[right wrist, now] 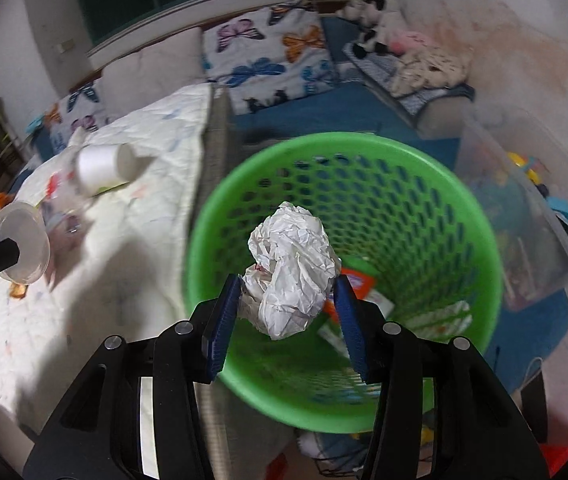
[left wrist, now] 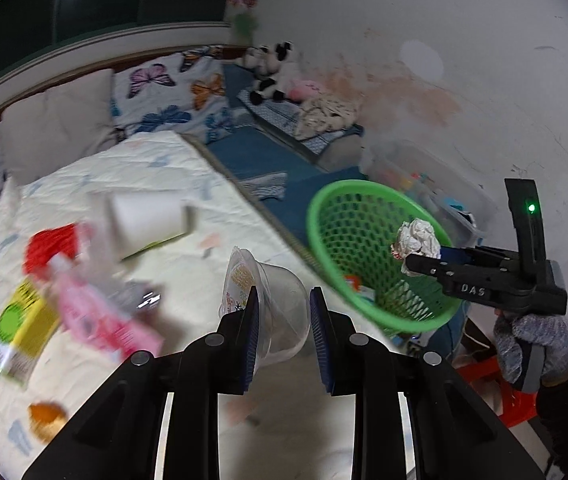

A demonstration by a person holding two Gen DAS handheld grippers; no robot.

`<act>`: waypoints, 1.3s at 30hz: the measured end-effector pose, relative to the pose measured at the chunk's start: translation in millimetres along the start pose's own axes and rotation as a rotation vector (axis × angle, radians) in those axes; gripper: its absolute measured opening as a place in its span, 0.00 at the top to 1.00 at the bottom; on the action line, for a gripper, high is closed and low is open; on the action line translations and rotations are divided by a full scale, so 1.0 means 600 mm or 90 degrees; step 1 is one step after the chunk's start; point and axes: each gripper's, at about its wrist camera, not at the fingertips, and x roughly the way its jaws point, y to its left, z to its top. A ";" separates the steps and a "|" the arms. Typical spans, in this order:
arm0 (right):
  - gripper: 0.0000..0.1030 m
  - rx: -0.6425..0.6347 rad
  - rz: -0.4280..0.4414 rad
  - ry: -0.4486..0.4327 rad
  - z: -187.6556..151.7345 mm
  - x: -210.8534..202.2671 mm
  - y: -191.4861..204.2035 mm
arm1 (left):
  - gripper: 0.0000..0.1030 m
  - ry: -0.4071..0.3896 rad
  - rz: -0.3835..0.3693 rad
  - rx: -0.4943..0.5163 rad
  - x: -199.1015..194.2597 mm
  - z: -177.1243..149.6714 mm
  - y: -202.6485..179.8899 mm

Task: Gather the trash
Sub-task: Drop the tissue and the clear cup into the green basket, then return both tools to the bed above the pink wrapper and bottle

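My left gripper [left wrist: 284, 296] is shut on a clear plastic cup [left wrist: 280, 312] with a peeled foil lid, held above the white quilt [left wrist: 156, 168]. The cup [right wrist: 24, 248] also shows at the left edge of the right wrist view. My right gripper [right wrist: 288, 284] holds a crumpled white paper ball [right wrist: 292, 264] between its blue pads, straight over the mouth of the green mesh basket [right wrist: 364, 140]. In the left wrist view the right gripper [left wrist: 412, 258] and the paper ball [left wrist: 418, 240] hang at the basket's [left wrist: 316, 220] rim. Wrappers [right wrist: 358, 280] lie at the basket's bottom.
A white paper cup [left wrist: 144, 216], a red item [left wrist: 50, 248], a pink pouch [left wrist: 96, 316], a yellow-green carton [left wrist: 20, 328] and an orange lump [left wrist: 46, 420] lie on the quilt. Behind the basket stands a clear storage bin [right wrist: 524, 220]. A red stool [left wrist: 496, 384] is below a gloved hand [left wrist: 536, 344].
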 end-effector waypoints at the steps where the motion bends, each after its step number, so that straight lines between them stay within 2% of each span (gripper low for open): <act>1: 0.50 0.005 -0.002 0.002 0.001 0.001 -0.010 | 0.76 0.005 -0.006 0.006 0.013 0.010 -0.011; 5: 0.50 0.021 -0.017 0.003 -0.003 0.004 -0.041 | 0.76 0.018 -0.020 0.028 0.048 0.032 -0.045; 7: 0.44 0.032 -0.016 0.005 -0.004 0.006 -0.057 | 0.76 0.026 -0.031 0.036 0.066 0.041 -0.061; 10: 0.42 0.046 -0.020 0.003 -0.007 0.007 -0.074 | 0.76 0.037 -0.043 0.043 0.089 0.053 -0.081; 15: 0.41 0.062 -0.019 -0.003 -0.012 -0.001 -0.096 | 0.76 0.057 -0.059 0.056 0.131 0.070 -0.116; 25: 0.39 0.083 -0.013 -0.024 -0.022 -0.031 -0.126 | 0.74 0.096 -0.073 0.061 0.201 0.072 -0.149; 26: 0.39 0.083 -0.012 -0.025 -0.023 -0.032 -0.126 | 0.69 0.097 -0.074 0.062 0.204 0.071 -0.151; 27: 0.39 0.083 -0.011 -0.025 -0.023 -0.033 -0.126 | 0.52 0.098 -0.073 0.062 0.205 0.070 -0.152; 28: 0.39 0.082 -0.010 -0.026 -0.024 -0.035 -0.124 | 0.45 0.093 -0.069 0.061 0.204 0.069 -0.153; 29: 0.39 0.081 -0.009 -0.027 -0.024 -0.035 -0.122 | 0.42 0.085 -0.066 0.063 0.202 0.069 -0.152; 36: 0.38 0.066 0.009 -0.031 -0.026 -0.046 -0.092 | 0.42 0.062 -0.054 0.059 0.165 0.055 -0.137; 39: 0.36 0.054 0.018 -0.036 -0.026 -0.050 -0.070 | 0.42 0.047 -0.030 0.055 0.136 0.044 -0.118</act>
